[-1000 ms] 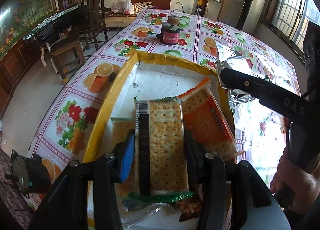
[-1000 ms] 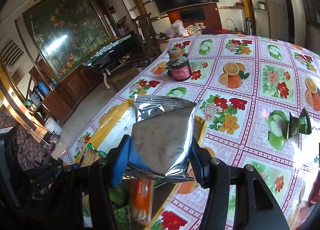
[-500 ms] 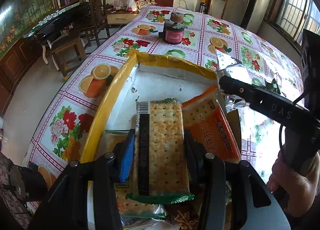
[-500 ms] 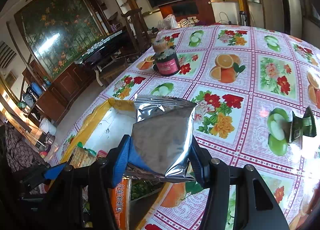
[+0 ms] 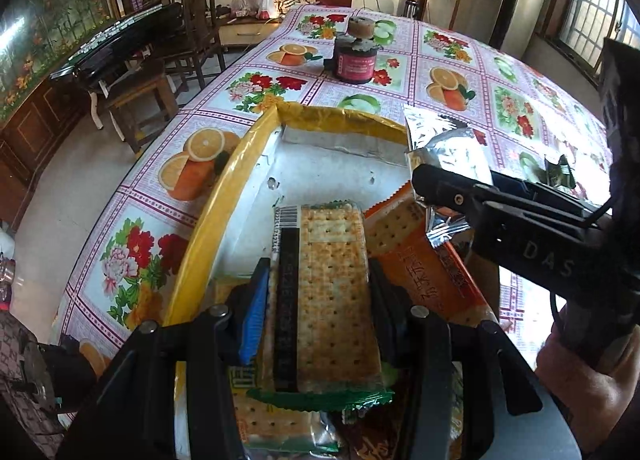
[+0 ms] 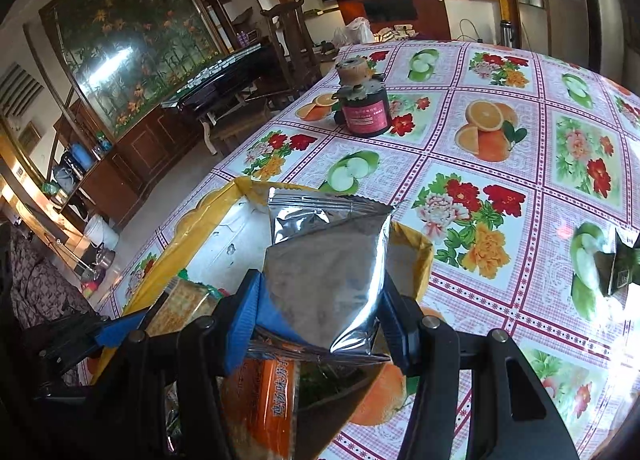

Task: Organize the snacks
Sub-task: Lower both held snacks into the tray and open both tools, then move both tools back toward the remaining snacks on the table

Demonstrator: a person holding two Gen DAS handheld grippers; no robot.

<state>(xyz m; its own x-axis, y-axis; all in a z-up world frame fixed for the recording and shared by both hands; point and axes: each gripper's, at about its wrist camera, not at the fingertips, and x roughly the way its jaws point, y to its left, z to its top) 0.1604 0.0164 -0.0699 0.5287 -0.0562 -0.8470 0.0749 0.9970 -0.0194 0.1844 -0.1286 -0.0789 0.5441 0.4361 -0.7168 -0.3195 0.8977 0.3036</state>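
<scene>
My left gripper (image 5: 316, 300) is shut on a green-edged cracker packet (image 5: 328, 292), held flat over the yellow-rimmed white box (image 5: 224, 203). An orange cracker packet (image 5: 424, 260) lies in the box just right of it, with more packets underneath. My right gripper (image 6: 320, 316) is shut on a silver foil packet (image 6: 324, 272), held over the box's right rim (image 6: 412, 252); this gripper and foil packet (image 5: 448, 147) also show at the right of the left wrist view. The orange packet (image 6: 264, 400) shows below the foil.
The box sits on a fruit-and-flower tablecloth (image 6: 500, 147). A dark jar with a pink label (image 5: 355, 59) stands farther back. A small dark green packet (image 6: 618, 264) lies on the table to the right. Chairs (image 5: 192, 43) and a dark bench stand left of the table.
The left gripper with its cracker packet has drawn back a little over the box. The right gripper with the foil packet has shifted slightly toward the box's right rim.
</scene>
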